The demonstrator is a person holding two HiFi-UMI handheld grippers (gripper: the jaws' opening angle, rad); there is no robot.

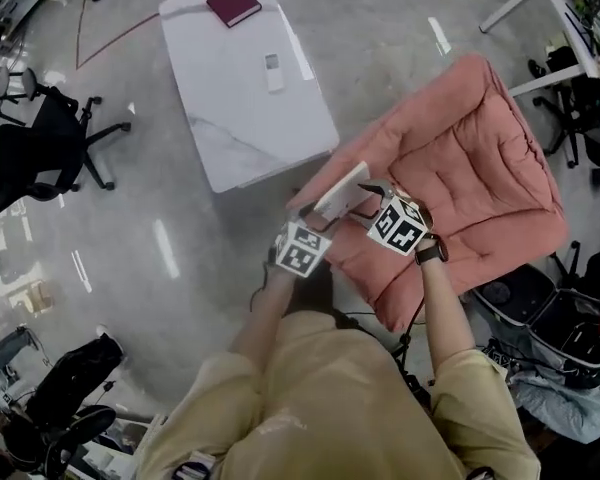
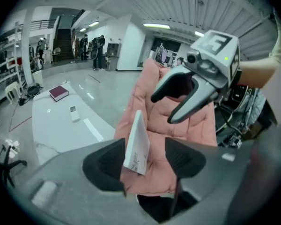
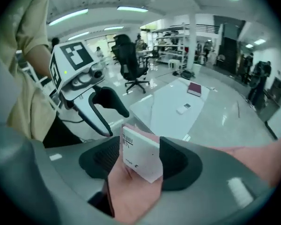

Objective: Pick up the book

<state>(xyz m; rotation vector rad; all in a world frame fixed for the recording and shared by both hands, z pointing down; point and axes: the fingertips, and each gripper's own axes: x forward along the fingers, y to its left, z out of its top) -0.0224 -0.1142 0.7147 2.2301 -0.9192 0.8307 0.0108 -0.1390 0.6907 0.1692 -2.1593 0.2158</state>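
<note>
Head view: white book (image 1: 340, 190) rests tilted on the pink cushion's (image 1: 460, 158) near corner. The left gripper (image 1: 315, 223) and right gripper (image 1: 368, 196) straddle opposite ends, jaws apart and unclamped, probably preparing a two-sided lift.

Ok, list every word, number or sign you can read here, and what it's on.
White book: dark print on its cover, too blurred to read.
Marker cubes: black-and-white square patterns, no words.
Dark red book: nothing legible.
</note>
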